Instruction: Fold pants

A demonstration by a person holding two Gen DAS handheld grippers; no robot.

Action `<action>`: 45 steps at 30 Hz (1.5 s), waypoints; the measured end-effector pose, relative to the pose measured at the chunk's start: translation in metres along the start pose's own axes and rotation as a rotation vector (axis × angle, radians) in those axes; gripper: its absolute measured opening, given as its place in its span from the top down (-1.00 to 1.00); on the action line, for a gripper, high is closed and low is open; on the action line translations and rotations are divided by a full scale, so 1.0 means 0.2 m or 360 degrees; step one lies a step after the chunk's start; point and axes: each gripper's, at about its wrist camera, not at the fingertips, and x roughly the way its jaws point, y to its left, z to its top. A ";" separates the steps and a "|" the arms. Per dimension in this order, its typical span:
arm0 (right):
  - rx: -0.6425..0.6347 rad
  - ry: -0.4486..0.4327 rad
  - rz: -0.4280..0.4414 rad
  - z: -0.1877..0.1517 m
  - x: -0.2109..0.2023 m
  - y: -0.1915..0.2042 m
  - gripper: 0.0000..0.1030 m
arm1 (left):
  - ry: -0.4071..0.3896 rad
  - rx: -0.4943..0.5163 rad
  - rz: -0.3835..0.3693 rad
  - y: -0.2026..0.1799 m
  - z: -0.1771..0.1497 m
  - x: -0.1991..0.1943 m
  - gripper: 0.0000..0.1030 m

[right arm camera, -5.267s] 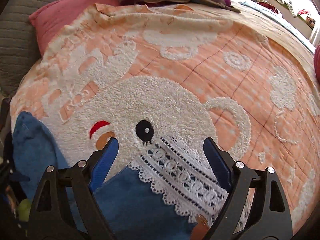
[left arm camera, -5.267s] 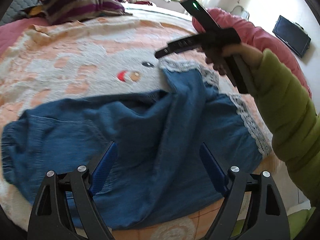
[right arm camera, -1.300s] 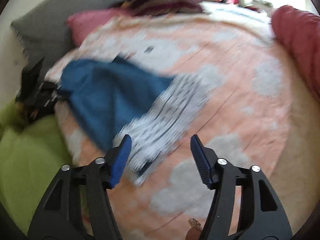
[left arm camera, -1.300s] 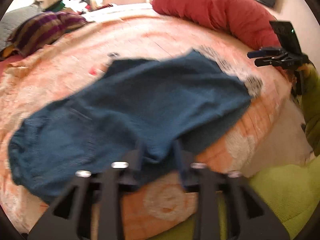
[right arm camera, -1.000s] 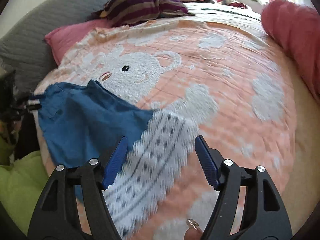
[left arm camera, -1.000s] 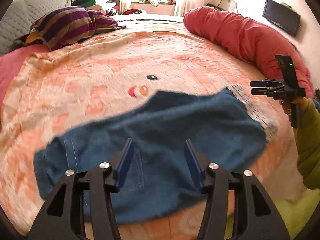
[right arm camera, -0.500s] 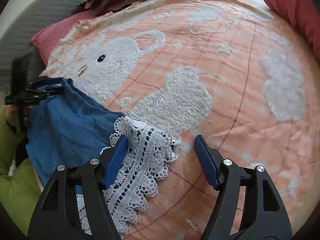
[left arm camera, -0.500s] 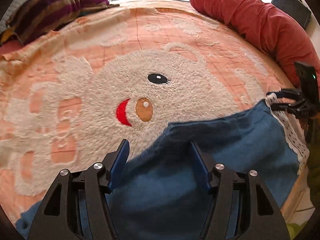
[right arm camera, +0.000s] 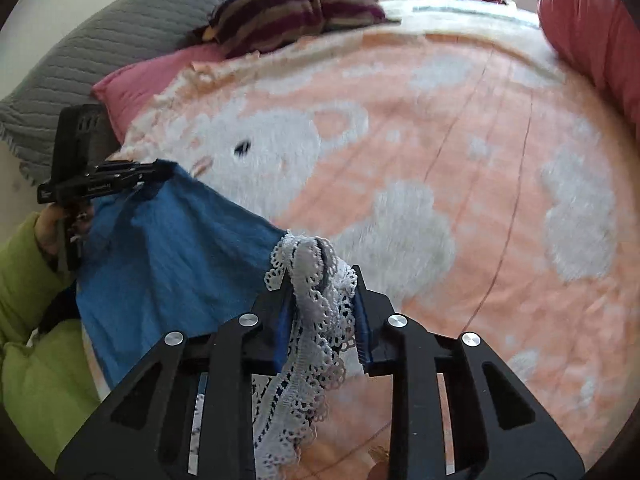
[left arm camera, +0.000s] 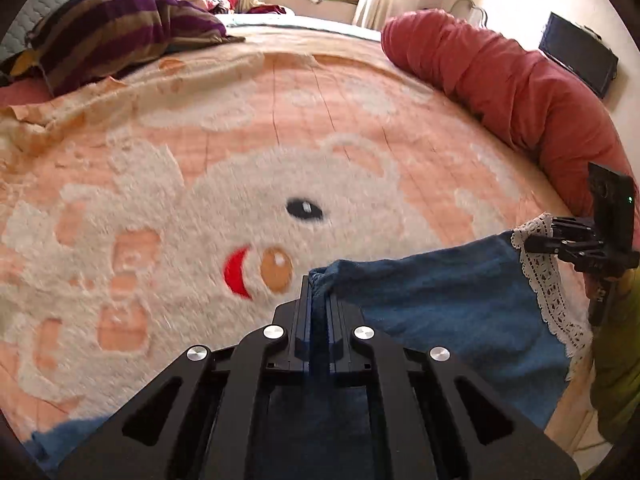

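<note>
Item: blue pants (left arm camera: 440, 304), with a white lace hem (right arm camera: 316, 320), at the near edge of the bed.
Left hand-held gripper (left arm camera: 319, 304): jaws together, clamped on a bunched corner of the blue cloth at the end away from the lace.
Right hand-held gripper (right arm camera: 322, 312): jaws closing, lace hem gathered between them and the pads already pressing on it.
Long axis: runs from one gripper to the other, along the near bed edge; the cloth spans between the two grips.
Nearer hand: neither; each holds its own end.
Coming move, judged: carrying one end over to the other would halve the length.
Surface: orange blanket (left arm camera: 360, 112) with a fluffy white bear pattern, soft, open beyond the pants.
Room: striped pillow (left arm camera: 116, 28) and red bolster (left arm camera: 500, 76) well apart, at the far sides.
</note>
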 end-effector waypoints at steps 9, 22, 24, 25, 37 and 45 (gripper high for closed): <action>-0.0029 0.0092 -0.0223 0.21 0.25 -0.12 0.62 | 0.0032 0.0005 0.0234 0.03 0.11 0.18 0.79; 0.0110 -0.0075 -0.0364 0.03 -0.01 -0.09 -0.07 | -0.0182 -0.0131 0.0278 0.16 -0.19 -0.25 0.08; 0.0144 -0.0089 -0.0297 -0.07 -0.09 -0.04 -0.08 | -0.0233 -0.0168 0.0298 0.17 -0.27 -0.40 -0.03; 0.0167 -0.0089 -0.0272 -0.11 -0.12 -0.02 -0.08 | -0.0248 -0.0192 0.0303 0.18 -0.31 -0.46 -0.03; 0.0459 -0.0047 -0.0076 -0.42 -0.24 0.06 -0.08 | -0.0347 -0.0574 0.0527 0.45 -0.79 -0.98 -0.56; 0.0412 0.0053 -0.0152 -0.40 -0.11 0.09 -0.19 | -0.0213 -0.0779 0.0306 0.53 -0.84 -0.85 -0.86</action>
